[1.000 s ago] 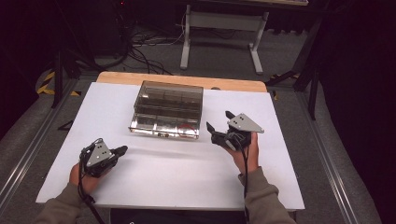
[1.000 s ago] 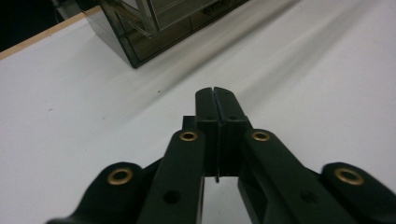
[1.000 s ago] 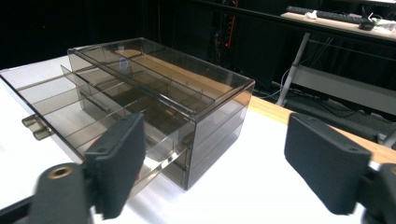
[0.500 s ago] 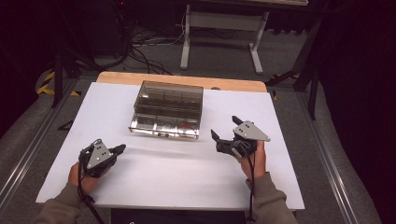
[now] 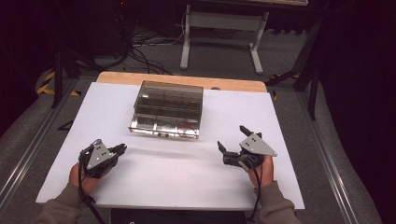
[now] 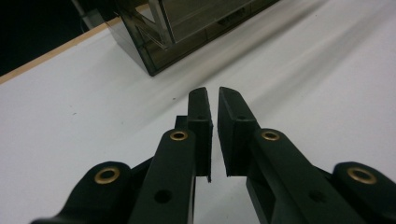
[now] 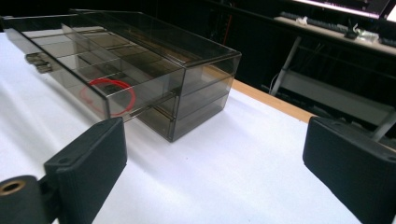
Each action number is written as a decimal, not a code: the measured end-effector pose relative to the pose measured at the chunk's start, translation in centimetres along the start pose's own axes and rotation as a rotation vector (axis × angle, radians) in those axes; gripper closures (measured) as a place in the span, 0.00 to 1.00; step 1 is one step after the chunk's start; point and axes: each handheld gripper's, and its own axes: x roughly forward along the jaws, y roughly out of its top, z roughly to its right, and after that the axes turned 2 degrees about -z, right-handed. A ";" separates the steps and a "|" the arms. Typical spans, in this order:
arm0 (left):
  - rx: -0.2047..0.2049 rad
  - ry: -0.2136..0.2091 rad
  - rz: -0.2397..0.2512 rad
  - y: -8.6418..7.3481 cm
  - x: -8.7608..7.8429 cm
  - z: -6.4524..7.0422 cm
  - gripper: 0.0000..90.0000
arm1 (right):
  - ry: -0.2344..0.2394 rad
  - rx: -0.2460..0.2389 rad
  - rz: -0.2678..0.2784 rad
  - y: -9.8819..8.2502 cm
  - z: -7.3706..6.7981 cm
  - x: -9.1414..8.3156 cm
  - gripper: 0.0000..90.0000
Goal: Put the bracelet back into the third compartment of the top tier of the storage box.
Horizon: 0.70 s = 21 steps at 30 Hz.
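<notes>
Drawer box lying mid-tabletop, both grippers resting short of it.

We are seeing the white tabletop (image 5: 154,182) carrying a smoky clear drawer box (image 5: 168,109), its long axis running across, its bottom drawer (image 5: 163,126) sliding out toward us with a red ring (image 5: 187,131) inside. Our right gripper (image 5: 232,145) is hovering near it, jaws wide, nothing between; our left gripper (image 5: 120,148) is sitting apart, jaws almost closed, empty.
</notes>
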 end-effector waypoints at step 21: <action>0.008 0.022 0.053 1.0 0.5 0.9 0.99 | -0.043 0.032 -0.068 -4.4 -0.2 -2.8 0.10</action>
